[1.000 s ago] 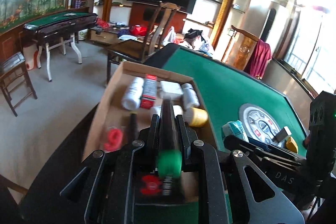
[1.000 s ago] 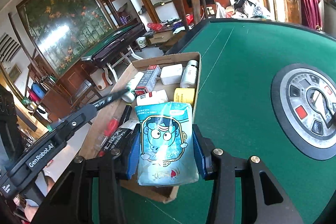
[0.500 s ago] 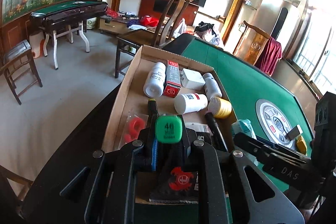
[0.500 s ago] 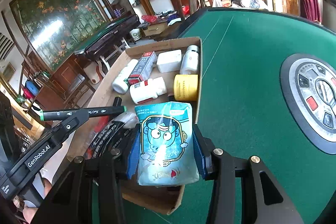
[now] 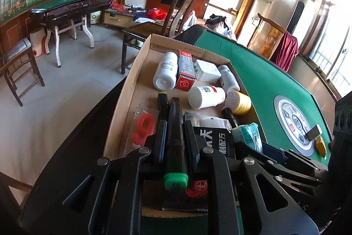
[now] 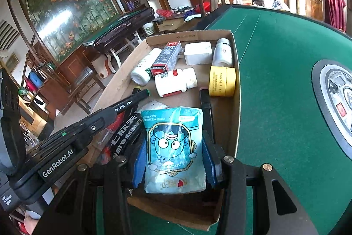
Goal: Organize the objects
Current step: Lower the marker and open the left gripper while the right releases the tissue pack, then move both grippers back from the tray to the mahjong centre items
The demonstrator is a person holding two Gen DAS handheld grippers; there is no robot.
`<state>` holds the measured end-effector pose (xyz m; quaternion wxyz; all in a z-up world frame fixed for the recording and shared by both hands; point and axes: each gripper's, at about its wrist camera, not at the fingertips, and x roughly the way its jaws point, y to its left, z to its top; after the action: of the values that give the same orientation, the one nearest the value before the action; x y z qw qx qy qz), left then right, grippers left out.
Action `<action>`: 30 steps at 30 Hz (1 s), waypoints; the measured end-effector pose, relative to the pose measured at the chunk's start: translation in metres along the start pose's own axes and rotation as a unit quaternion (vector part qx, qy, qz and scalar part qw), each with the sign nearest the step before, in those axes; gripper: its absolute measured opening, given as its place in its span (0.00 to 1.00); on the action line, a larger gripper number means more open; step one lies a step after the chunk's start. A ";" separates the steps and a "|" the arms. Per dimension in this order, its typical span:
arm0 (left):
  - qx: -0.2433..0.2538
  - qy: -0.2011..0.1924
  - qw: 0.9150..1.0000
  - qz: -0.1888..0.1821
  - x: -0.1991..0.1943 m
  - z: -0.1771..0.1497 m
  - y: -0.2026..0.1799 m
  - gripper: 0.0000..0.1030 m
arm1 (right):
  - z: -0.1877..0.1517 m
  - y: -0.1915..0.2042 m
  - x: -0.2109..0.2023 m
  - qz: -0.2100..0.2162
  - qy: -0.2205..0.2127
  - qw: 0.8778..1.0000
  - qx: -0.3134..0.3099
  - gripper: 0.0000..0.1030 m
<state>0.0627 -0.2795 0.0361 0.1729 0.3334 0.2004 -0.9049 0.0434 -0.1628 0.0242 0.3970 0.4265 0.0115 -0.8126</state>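
Note:
My left gripper (image 5: pixel 175 128) is shut on a black marker with a green cap (image 5: pixel 175 147), held low over the near left of the cardboard box (image 5: pixel 132 85). The right wrist view shows that marker (image 6: pixel 132 100) pointing into the box from the left gripper (image 6: pixel 94 124). My right gripper (image 6: pixel 173 144) is shut on a blue cartoon pouch (image 6: pixel 173 151), which hangs over the box's near end. The box (image 6: pixel 236 89) holds white bottles (image 6: pixel 176 83), a red and black carton (image 6: pixel 167 55), a white adapter (image 6: pixel 198 53), a yellow jar (image 6: pixel 222 80) and black packets.
The box lies on the left edge of a green felt table (image 6: pixel 275 58) with a round control panel (image 6: pixel 334 102) in its middle. A yellow item (image 5: pixel 320 143) and a small block (image 5: pixel 313 132) rest on that panel. Wooden chairs (image 5: pixel 19 65) and another table stand on the floor at left.
Both grippers have sunk closer to the box. The marker has tipped down, so its green cap now sits lower, and it points into the box. The pouch stays gripped.

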 end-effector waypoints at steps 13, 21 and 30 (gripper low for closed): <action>-0.006 0.016 1.000 -0.003 0.009 -0.002 0.003 0.14 | -0.012 0.004 0.005 -0.009 0.006 1.000 -0.018 0.49; -0.016 -0.008 1.000 -0.006 -0.006 0.003 0.004 0.42 | -0.006 -0.003 -0.017 -0.002 -0.023 1.000 -0.008 0.52; -0.004 -0.021 1.000 -0.015 -0.025 0.005 -0.016 0.42 | 0.001 -0.041 -0.052 0.000 -0.056 0.998 0.039 0.52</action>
<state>0.0711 -0.2639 0.0603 0.1646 0.3101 0.2054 -0.9135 0.0327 -0.1014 0.0483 0.3804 0.3951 -0.0424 -0.8351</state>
